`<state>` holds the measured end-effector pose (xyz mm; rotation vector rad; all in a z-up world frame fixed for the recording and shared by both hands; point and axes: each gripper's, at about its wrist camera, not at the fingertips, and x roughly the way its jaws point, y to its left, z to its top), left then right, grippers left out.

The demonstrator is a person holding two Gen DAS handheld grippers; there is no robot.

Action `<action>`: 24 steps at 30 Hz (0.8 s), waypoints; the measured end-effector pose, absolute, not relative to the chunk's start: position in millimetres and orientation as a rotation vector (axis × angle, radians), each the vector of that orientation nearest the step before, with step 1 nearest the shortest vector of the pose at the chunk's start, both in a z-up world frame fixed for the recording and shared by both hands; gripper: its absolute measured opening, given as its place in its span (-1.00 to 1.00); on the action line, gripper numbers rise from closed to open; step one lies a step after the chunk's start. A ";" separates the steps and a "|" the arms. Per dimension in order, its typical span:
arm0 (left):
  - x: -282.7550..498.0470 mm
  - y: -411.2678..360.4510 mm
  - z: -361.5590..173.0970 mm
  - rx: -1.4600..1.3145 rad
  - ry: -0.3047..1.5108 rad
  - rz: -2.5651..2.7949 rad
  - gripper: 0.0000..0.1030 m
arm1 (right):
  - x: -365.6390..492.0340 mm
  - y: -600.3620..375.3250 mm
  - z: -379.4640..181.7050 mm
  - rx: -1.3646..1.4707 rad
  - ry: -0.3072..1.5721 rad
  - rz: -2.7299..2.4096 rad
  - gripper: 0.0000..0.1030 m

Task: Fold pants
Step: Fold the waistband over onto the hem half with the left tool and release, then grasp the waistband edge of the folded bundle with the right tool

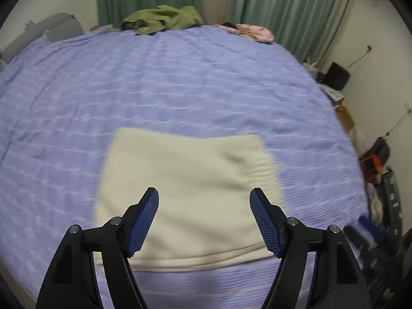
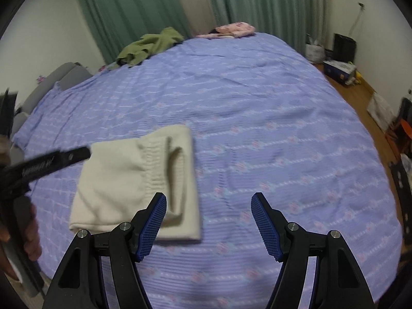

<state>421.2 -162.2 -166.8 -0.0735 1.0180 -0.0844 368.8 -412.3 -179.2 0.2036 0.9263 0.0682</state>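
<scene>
No lettering anywhere is sharp enough to read.

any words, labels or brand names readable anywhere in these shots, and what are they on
None can be read.
Pale lettering on the side of the left claw, seen in the right wrist view: too blurred to read.
Printed box on the floor by the far wall: markings too small to read.
Cream pants, purple bedspread, green garment and pink garment: no text visible, only woven or printed pattern.
</scene>
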 end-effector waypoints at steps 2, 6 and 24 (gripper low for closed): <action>416.2 -140.8 -174.6 -0.053 1.038 -0.046 0.42 | 379.1 -399.2 -183.7 0.201 0.910 0.127 0.35; 403.0 -98.4 -197.5 -0.063 1.092 0.044 0.42 | 407.7 -376.1 -204.4 0.204 0.927 0.200 0.35; 341.5 -33.9 -248.4 -0.112 1.208 0.122 0.42 | 473.0 -321.6 -232.2 0.091 0.992 0.191 -0.85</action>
